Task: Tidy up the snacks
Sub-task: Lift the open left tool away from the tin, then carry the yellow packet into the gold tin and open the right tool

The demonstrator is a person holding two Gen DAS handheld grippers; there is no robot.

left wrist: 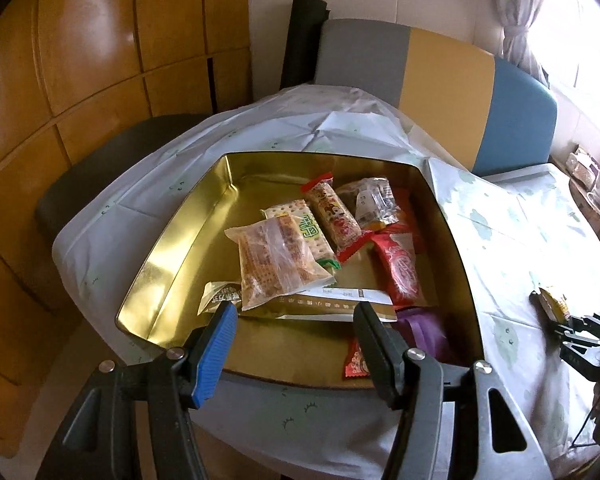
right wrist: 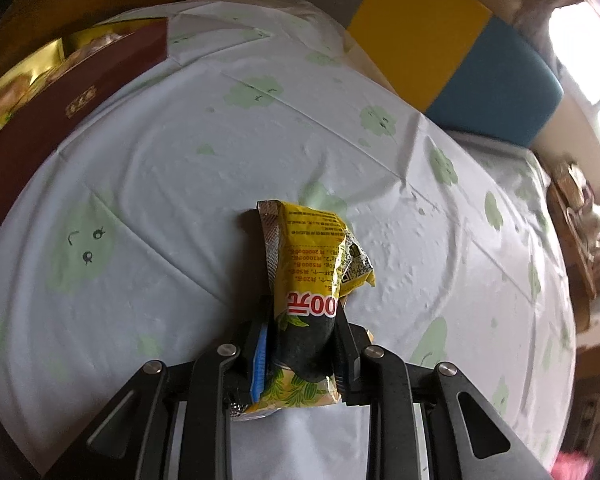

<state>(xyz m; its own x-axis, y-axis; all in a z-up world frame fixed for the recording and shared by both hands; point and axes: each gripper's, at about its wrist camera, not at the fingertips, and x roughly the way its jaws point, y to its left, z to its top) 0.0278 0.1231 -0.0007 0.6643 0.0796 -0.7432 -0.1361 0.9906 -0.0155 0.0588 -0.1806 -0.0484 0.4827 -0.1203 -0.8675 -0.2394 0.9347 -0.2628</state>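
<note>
Left gripper [left wrist: 296, 312] spread, tilted down over gold tin [left wrist: 172, 248], right gripper [right wrist: 300, 320] angled down, pinching yellow snack packet [right wrist: 312, 248]

Home dining room, clothed table [right wrist: 260, 140], padded chair [left wrist: 440, 80], curtained window [left wrist: 520, 8]

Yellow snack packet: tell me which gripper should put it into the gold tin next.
Right. The right gripper is already shut on the yellow snack packet above the tablecloth. The left gripper hangs open and empty over the gold tin, so it would probably need a handover first.
</note>
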